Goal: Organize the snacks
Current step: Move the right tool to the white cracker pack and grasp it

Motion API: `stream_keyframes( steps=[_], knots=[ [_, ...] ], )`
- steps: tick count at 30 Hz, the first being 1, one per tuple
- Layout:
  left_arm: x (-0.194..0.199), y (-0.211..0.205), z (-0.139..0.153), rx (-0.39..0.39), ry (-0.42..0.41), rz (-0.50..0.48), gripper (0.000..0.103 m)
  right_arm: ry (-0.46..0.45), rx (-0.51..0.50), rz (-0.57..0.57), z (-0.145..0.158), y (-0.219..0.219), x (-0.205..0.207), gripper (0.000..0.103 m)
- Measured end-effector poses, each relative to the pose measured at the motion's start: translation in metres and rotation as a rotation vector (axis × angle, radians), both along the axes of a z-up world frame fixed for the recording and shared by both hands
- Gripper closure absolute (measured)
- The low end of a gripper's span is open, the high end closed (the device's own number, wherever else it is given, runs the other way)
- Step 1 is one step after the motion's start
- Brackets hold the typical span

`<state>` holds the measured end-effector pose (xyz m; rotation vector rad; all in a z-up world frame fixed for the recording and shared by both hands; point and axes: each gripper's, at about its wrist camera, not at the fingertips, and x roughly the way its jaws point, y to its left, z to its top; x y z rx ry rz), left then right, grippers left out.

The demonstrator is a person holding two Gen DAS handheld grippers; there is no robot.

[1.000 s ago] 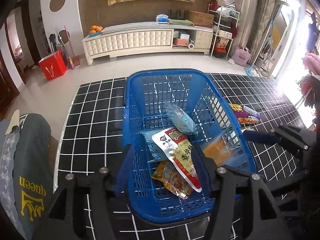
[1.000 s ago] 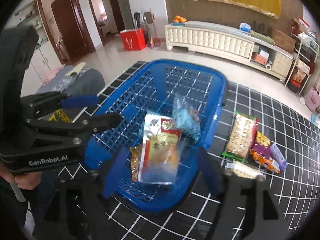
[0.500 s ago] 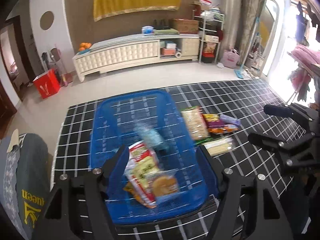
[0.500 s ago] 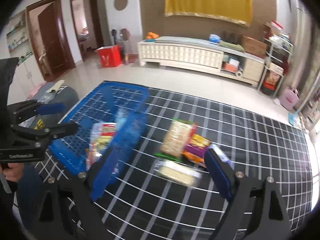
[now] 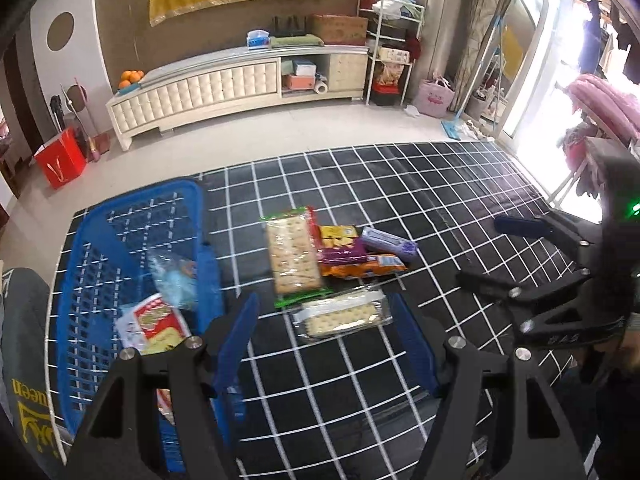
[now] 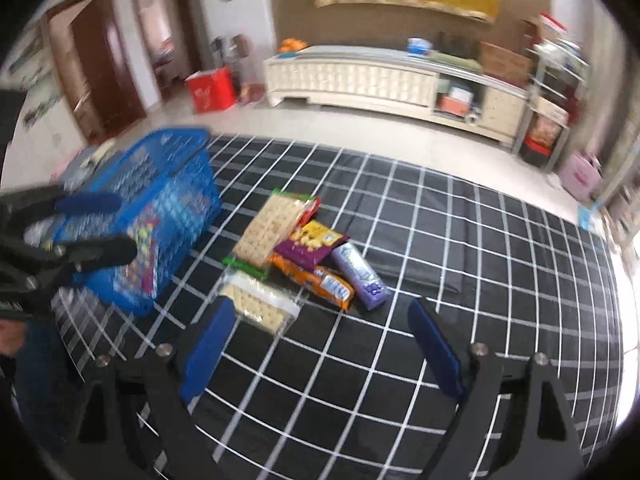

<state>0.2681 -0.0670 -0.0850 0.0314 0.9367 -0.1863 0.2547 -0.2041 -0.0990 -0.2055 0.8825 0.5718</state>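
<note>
A blue plastic basket (image 5: 132, 248) stands at the left of the black grid mat and holds a pale blue packet (image 5: 174, 280) and a red-and-white packet (image 5: 156, 324). To its right lie loose snacks: a long cracker pack (image 5: 294, 256), a clear cracker pack (image 5: 342, 316), a yellow-purple bag (image 5: 340, 246), an orange bag (image 5: 372, 266) and a purple pack (image 5: 388, 240). My left gripper (image 5: 323, 308) is open above the clear cracker pack (image 6: 260, 304). My right gripper (image 6: 322, 312) is open and empty, nearer than the purple pack (image 6: 360, 276).
The mat (image 5: 400, 184) lies on a pale tiled floor. Behind it stand a long white cabinet (image 5: 240, 80), a red bag (image 5: 60, 160) and a shelf rack (image 5: 392, 48). A grey cloth with yellow letters (image 5: 24, 360) sits left of the basket (image 6: 176, 184).
Both grippers have swung right, away from above the basket and over the loose snacks on the mat. Both stay open and empty.
</note>
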Motion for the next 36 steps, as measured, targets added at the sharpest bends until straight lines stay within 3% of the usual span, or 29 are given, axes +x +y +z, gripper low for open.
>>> stream_keyframes(
  steps=[5,13,18,21,26,30,36],
  knots=[
    [-0.004,-0.005,-0.014,0.035,0.031,-0.021,0.036,0.005,-0.066,0.188,-0.024,0.022,0.002,0.012],
    [-0.005,-0.006,-0.03,0.212,0.024,-0.03,0.036,0.029,-0.104,0.427,-0.06,0.068,0.009,0.012],
    [0.002,-0.001,-0.036,0.253,0.045,-0.044,0.036,0.044,-0.14,0.548,-0.081,0.099,0.017,0.013],
    [0.005,0.003,-0.04,0.257,0.055,-0.037,0.036,0.067,-0.164,0.584,-0.095,0.113,0.027,0.017],
    [0.009,0.01,-0.043,0.243,0.07,-0.023,0.036,0.106,-0.216,0.611,-0.12,0.131,0.039,0.034],
    [0.011,0.008,-0.044,0.239,0.076,-0.017,0.036,0.089,-0.187,0.592,-0.118,0.125,0.036,0.05],
    [0.016,0.007,-0.039,0.19,0.076,0.007,0.036,0.077,-0.12,0.471,-0.096,0.072,0.018,0.052]
  ],
)
